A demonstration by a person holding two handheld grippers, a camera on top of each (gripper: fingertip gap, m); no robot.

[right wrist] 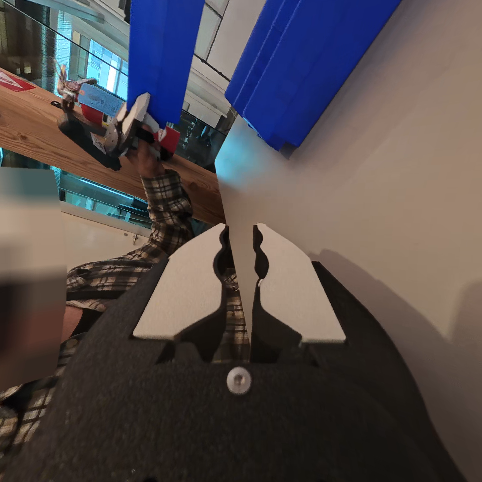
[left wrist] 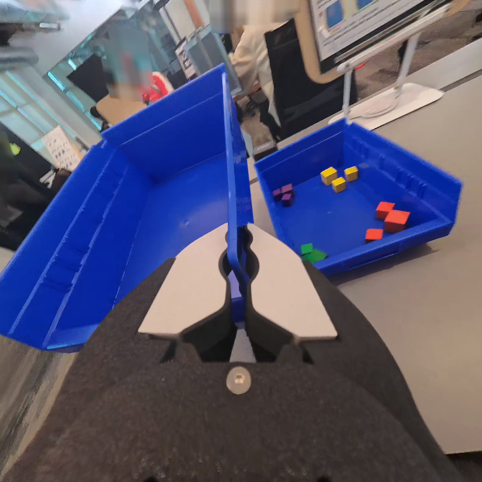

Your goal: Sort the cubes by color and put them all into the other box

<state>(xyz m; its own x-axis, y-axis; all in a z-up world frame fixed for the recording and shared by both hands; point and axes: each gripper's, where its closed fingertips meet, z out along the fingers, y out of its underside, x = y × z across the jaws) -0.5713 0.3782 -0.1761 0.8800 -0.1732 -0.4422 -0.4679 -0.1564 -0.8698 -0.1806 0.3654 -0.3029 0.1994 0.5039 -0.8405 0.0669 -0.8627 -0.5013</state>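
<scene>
Left wrist view: the left gripper [left wrist: 238, 234] is clamped on the side wall of an empty blue plastic box [left wrist: 167, 182], which is tilted. Beside it on the grey worktop [left wrist: 407, 326] sits a second blue plastic box [left wrist: 427, 182] holding small wooden cubes [left wrist: 339, 180] grouped in purple, yellow, red and green. The right gripper [right wrist: 241, 228] is narrowly parted, holding nothing.

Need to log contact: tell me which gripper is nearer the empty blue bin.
Left. The left gripper is clamped on the empty blue bin's side wall; the right gripper hangs open, apart from it.
</scene>
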